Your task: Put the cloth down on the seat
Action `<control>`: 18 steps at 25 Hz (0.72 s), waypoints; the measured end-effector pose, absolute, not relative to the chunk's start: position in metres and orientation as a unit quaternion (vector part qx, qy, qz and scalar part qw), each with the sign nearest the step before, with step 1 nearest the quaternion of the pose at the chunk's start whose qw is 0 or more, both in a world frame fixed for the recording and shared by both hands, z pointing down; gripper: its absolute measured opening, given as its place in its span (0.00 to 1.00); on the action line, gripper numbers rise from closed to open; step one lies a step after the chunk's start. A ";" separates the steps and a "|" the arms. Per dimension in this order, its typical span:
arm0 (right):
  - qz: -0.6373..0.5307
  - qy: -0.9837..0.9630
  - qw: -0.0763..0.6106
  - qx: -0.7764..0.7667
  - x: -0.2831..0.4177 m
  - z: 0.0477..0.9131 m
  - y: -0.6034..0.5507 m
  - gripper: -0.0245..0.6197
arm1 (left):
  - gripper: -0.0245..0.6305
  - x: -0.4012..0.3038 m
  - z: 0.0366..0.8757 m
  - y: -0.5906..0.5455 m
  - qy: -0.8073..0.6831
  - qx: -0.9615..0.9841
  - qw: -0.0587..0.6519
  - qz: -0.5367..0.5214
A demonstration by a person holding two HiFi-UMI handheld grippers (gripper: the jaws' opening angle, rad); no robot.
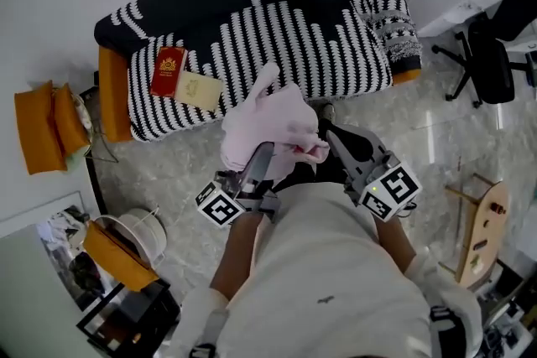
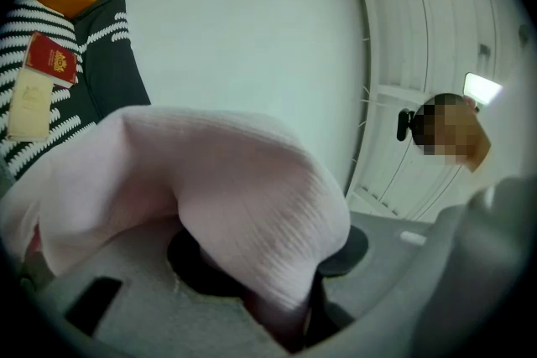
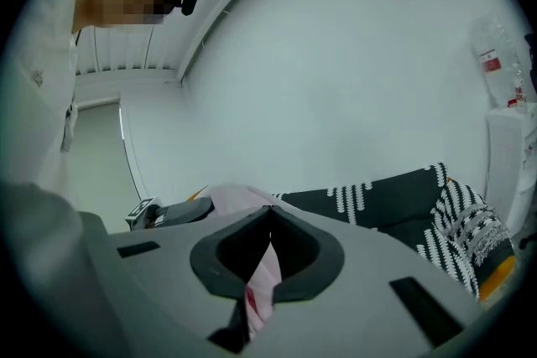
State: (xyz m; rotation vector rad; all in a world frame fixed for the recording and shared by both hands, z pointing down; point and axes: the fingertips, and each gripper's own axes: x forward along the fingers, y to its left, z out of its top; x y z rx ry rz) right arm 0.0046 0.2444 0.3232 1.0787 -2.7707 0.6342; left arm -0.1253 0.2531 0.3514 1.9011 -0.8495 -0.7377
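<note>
Nearest, the left tool (image 1: 258, 159) clamps a thick bunch of the pink cloth (image 1: 273, 126), which keeps its jaws partly apart. The right tool (image 1: 329, 140) pinches a thin fold, jaws almost together. The cloth hangs in the air just short of the sofa seat (image 1: 277, 46). It is best carried forward over the bare stripes, lowered, then released, clear of the red booklet (image 1: 169, 71) and cream card (image 1: 198, 90). Only the head view shows that gap; only the right gripper view shows its pinch.
</note>
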 end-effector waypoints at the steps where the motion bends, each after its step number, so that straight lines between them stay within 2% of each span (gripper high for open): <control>1: 0.211 -0.910 0.053 0.353 0.006 0.326 0.243 0.05 | 0.34 -0.124 0.353 0.252 -0.343 0.769 0.450 -0.297; 18: 0.219 -0.922 0.031 0.318 0.011 0.325 0.155 0.05 | 0.34 -0.117 0.346 0.181 -0.377 0.757 0.437 -0.306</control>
